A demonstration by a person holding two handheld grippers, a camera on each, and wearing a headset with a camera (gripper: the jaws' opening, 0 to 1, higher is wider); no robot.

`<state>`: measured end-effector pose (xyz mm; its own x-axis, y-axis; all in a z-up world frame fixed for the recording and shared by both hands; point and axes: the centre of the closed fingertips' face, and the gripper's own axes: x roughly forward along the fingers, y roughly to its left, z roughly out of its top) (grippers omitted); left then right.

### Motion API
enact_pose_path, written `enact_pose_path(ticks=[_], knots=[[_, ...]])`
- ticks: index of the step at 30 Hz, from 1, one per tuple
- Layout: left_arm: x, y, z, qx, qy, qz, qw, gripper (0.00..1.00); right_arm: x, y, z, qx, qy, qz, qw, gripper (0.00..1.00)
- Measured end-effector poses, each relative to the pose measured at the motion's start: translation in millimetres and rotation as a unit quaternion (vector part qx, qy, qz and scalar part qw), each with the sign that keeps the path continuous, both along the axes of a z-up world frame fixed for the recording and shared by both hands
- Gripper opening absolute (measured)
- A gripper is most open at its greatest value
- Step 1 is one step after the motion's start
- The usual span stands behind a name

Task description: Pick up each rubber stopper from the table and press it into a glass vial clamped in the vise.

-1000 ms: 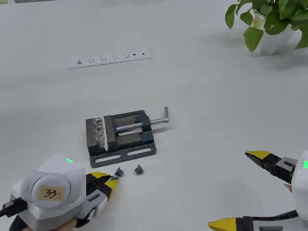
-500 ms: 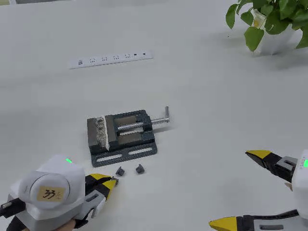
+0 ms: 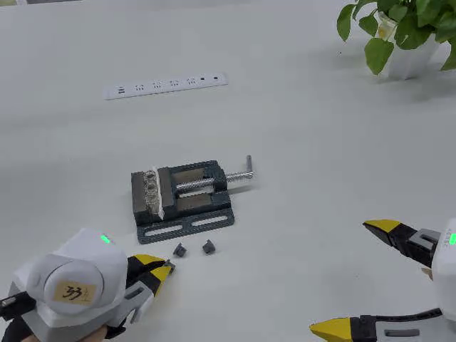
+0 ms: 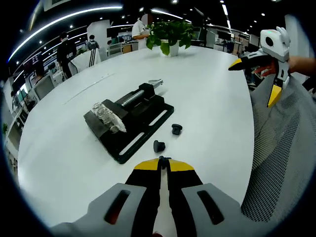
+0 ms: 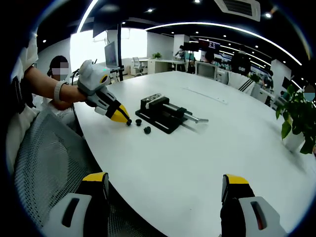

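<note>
At table point(image 3: 299, 142) edge | left tongs point(image 3: 165, 268) seemingly pinch stopper point(image 3: 169, 264) | right tongs point(image 3: 340, 278) apart | sticker point(image 3: 75, 291) "33"

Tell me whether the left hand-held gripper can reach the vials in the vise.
Probably yes. The left hand-held gripper, seemingly shut on a stopper, faces the vials across bare table; two loose stoppers lie low beside its path, and the right hand-held gripper is far off.
</note>
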<state>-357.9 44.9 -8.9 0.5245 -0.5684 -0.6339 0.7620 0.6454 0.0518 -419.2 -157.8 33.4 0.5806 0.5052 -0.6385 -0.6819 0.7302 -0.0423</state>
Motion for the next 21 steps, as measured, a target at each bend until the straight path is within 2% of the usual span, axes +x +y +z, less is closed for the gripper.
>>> enact_pose_path(ticks=[2, 3, 4, 6, 8, 9, 10, 11, 12, 14, 16, 17, 19, 20, 21], knots=[[0.3, -0.6, 3.6, 0.014, -0.016, -0.023, 0.9995, 0.01, 0.6, 1.8, 0.3, -0.002, -0.001, 0.007, 1.0000, 0.94], [-1.1, -2.2, 6.1, 0.013, -0.018, -0.030, 0.9993, 0.01, 1.1, 2.8, 0.9, -0.004, -0.004, 0.011, 0.9999, 0.94], [-1.9, -4.2, 9.1, 0.013, -0.020, -0.034, 0.9991, 0.01, 1.4, 3.8, 1.4, -0.006, -0.004, 0.016, 0.9999, 0.94], [-5.6, -13.7, 19.6, 0.006, -0.032, -0.069, 0.9971, 0.01, 2.7, 7.6, 3.7, -0.010, -0.007, 0.027, 0.9996, 0.93], [-9.5, -21.4, 30.9, 0.007, -0.046, -0.097, 0.9942, 0.01, 4.8, 13.8, 9.4, -0.024, -0.024, 0.061, 0.9976, 0.89], [-11.9, -25.5, 36.4, -0.001, -0.050, -0.107, 0.9930, 0.01, 4.9, 15.5, 10.8, -0.030, -0.026, 0.070, 0.9967, 0.86], [-13.9, -28.4, 42.4, 0.003, -0.053, -0.116, 0.9918, 0.01, 6.1, 18.3, 12.7, -0.039, -0.029, 0.081, 0.9955, 0.86], [-16.2, -31.6, 46.5, -0.005, -0.051, -0.122, 0.9912, 0.01, 6.7, 21.6, 14.5, -0.040, -0.030, 0.088, 0.9948, 0.87], [-15.6, -33.5, 52.1, -0.012, -0.049, -0.120, 0.9915, 0.01, 7.9, 26.3, 17.7, -0.044, -0.035, 0.103, 0.9931, 0.87], [-15.8, -36.6, 58.8, -0.006, -0.062, -0.132, 0.9892, 0.01, 10.5, 31.6, 21.9, -0.052, -0.045, 0.120, 0.9904, 0.86], [-17.1, -41.4, 67.6, -0.014, -0.064, -0.139, 0.9881, 0.01, 12.4, 38.1, 26.5, -0.058, -0.050, 0.137, 0.9876, 0.84], [-18.1, -44.9, 72.8, -0.012, -0.073, -0.151, 0.9858, 0.01, 12.6, 45.8, 31.8, -0.062, -0.057, 0.154, 0.9844, 0.83], [-18.8, -47.7, 78.3, -0.007, -0.080, -0.161, 0.9836, 0.01, 13.3, 52.7, 36.7, -0.072, -0.068, 0.177, 0.9793, 0.80], [-20.1, -50.9, 82.9, -0.008, -0.086, -0.173, 0.9812, 0.01, 14.4, 57.4, 40.5, -0.083, -0.080, 0.194, 0.9743, 0.79], [-21.1, -52.3, 85.8, -0.009, -0.087, -0.177, 0.9804, 0.01, 13.9, 60.8, 42.3, -0.090, -0.085, 0.208, 0.9703, 0.77]])
